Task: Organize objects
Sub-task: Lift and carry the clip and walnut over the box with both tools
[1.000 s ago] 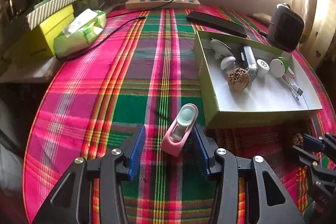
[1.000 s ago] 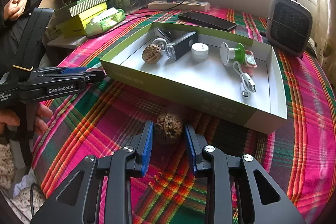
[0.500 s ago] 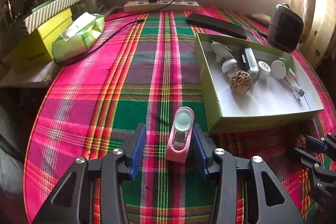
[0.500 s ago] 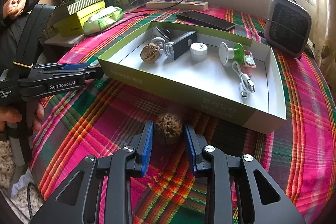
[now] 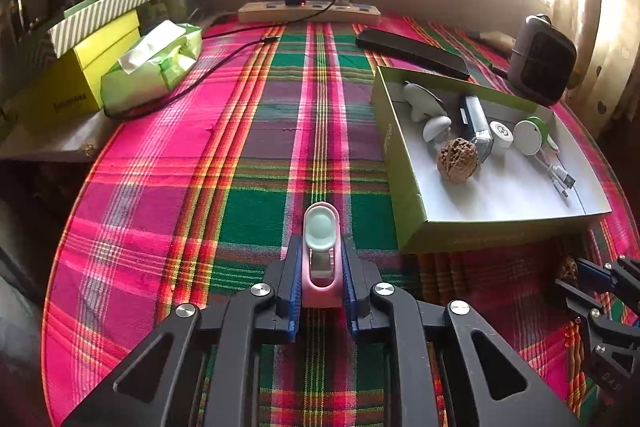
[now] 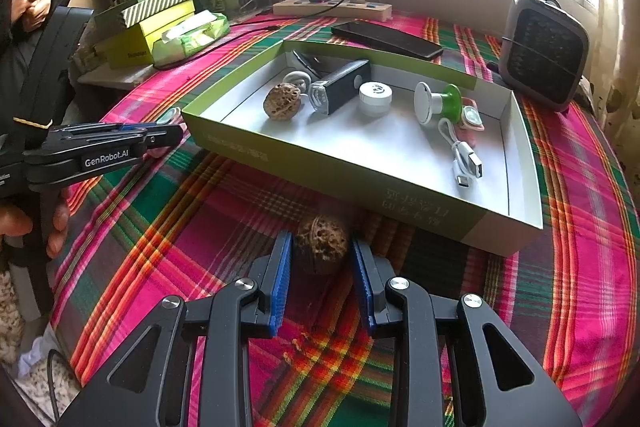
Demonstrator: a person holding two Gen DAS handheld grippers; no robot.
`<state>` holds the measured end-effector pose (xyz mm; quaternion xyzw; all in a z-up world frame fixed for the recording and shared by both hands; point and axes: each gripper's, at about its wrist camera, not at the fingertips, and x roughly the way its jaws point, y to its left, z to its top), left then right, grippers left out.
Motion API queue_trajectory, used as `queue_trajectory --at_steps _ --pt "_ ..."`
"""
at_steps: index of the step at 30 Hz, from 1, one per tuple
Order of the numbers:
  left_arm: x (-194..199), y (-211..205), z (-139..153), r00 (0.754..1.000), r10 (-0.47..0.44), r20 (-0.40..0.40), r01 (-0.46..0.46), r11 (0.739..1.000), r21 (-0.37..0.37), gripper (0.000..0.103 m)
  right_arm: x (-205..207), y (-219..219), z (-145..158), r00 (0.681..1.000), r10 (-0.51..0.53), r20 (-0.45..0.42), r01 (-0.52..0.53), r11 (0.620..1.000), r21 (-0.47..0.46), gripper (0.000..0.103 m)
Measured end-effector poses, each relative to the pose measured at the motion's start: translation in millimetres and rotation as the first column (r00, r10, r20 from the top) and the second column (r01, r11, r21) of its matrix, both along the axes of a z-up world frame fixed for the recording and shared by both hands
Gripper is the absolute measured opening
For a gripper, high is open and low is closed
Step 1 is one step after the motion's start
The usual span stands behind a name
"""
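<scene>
The left hand-held gripper (image 5: 320, 277) sits low near the table's front edge, fingers clamped on a pink case (image 5: 321, 259). The right hand-held gripper (image 6: 322, 267) brackets a walnut (image 6: 321, 245) loosely, blue pads (image 6: 280, 277) apart.

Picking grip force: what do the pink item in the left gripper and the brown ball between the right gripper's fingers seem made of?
Pink item: likely smooth, matte plastic or silicone; even colour, rounded edges. Brown ball: looks like hard, pitted walnut shell, dull and deeply wrinkled.
</scene>
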<state>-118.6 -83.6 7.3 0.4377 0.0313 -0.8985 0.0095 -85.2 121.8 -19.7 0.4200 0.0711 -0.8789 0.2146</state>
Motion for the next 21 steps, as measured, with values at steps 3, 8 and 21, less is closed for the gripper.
queue_trajectory --at_steps 3,8,21 --pt "2 1 3 1.0 -0.006 -0.015 0.005 1.0 -0.008 0.016 0 -1 1 1.0 -0.01 -0.005 0.01 1.0 0.005 0.03" --pt "8 3 9 0.999 -0.017 -0.035 0.017 1.0 -0.015 0.016 0 1 4 1.0 -0.028 -0.014 0.028 1.0 0.004 0.03" --pt "23 12 24 0.995 -0.063 -0.074 0.064 0.998 0.0 0.016 5 -2 13 0.998 -0.041 -0.037 0.041 0.999 -0.006 0.03"
